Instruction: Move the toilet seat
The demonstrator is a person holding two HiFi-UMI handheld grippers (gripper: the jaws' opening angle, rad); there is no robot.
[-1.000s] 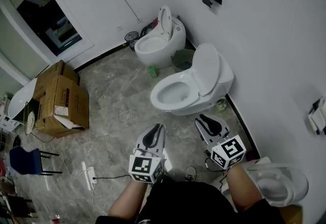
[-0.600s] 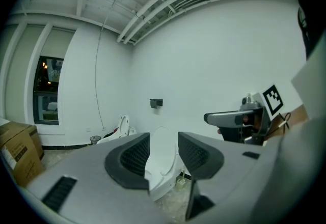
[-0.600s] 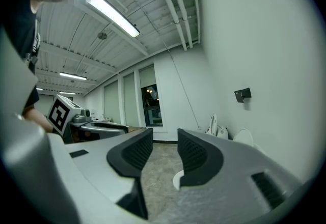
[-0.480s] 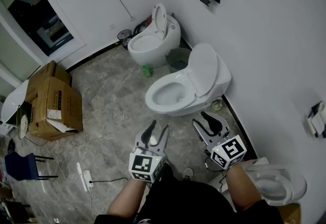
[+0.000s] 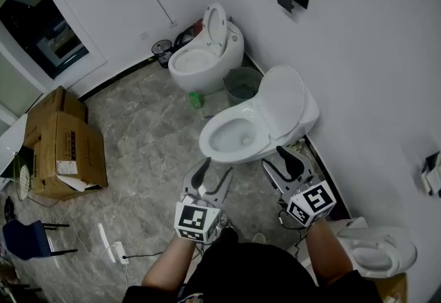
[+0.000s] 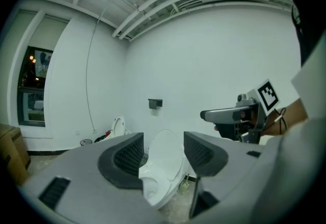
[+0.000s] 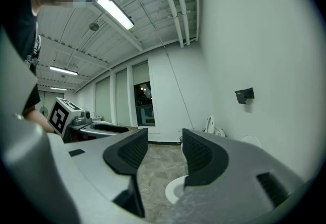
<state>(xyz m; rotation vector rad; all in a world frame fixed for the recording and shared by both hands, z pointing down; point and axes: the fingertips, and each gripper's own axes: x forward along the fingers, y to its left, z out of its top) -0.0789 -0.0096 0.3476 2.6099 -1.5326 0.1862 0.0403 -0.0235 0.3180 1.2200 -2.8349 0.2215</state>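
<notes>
Left gripper and right gripper sit just short of the toilet, both empty, jaws just been opening wide. Seat stands raised at toilet's back. Risk: a loose pinch on smooth plastic lets it slam.

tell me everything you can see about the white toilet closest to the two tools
The toilet is a glossy white, one-piece, ceramic-looking unit with an open oval bowl. Its lid stands raised, leaning back toward the white wall. It stands on the grey marbled floor, back to the wall; nothing else visibly touches it.
</notes>
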